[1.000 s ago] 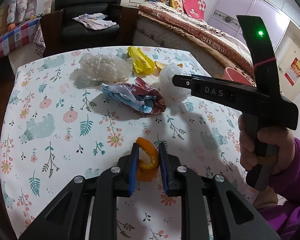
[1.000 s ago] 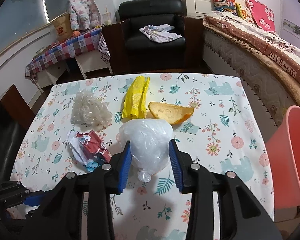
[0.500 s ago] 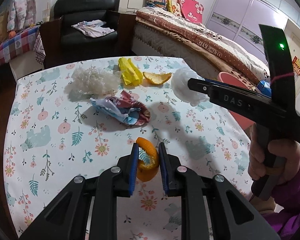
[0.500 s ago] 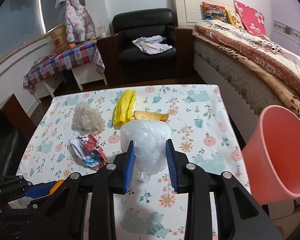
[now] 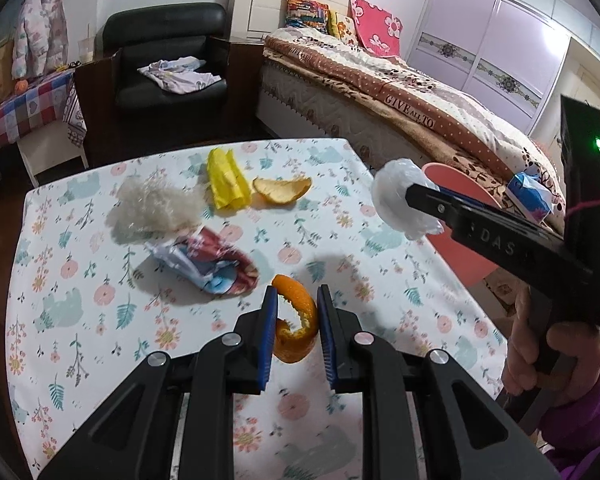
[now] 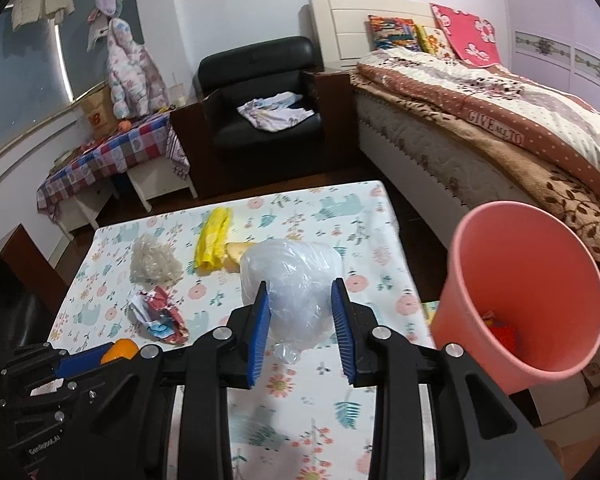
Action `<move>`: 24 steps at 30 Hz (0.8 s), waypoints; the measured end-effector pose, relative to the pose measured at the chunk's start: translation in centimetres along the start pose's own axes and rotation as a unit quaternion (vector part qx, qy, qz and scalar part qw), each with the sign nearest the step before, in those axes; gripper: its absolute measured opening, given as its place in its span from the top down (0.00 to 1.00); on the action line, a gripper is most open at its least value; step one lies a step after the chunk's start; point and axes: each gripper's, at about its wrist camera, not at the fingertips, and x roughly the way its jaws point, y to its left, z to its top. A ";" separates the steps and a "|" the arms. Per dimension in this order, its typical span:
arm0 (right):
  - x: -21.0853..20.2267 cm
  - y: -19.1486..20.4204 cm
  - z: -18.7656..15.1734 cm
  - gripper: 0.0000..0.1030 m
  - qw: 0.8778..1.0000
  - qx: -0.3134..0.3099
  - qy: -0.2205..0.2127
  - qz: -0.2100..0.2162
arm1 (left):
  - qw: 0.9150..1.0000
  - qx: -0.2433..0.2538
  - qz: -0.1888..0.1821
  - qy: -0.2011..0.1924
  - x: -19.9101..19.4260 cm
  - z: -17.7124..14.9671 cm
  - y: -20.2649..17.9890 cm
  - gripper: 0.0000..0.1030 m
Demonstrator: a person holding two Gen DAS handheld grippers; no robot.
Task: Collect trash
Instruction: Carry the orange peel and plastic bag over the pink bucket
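My left gripper is shut on a curled orange peel, held above the flowered table. My right gripper is shut on a crumpled clear plastic bag, raised over the table's right side; the bag also shows in the left wrist view. A pink bin stands just off the table's right edge, with some red trash inside. On the table lie a crumpled red and blue wrapper, a wad of clear plastic, a yellow bag and a second orange peel.
A bed with a brown blanket runs along the right, behind the bin. A black armchair with cloth on it stands beyond the table's far edge. A small checked table is at the far left. A hand in a purple sleeve holds the right gripper.
Both grippers have risen and drawn back from the table with their loads. The right one has carried the plastic bag to the right, closer to the pink bin.
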 end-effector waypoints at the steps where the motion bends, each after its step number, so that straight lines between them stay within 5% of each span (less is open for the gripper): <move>1: -0.2 -0.5 0.0 0.70 1.000 0.005 -0.002 -0.003 | 1.000 0.001 0.000 -0.001 0.0 0.2 -0.3 0.82; 24: -4.4 -12.5 -0.6 0.70 0.988 0.104 -0.058 -0.095 | 0.998 0.046 -0.020 -0.033 3.9 7.4 -11.2 0.82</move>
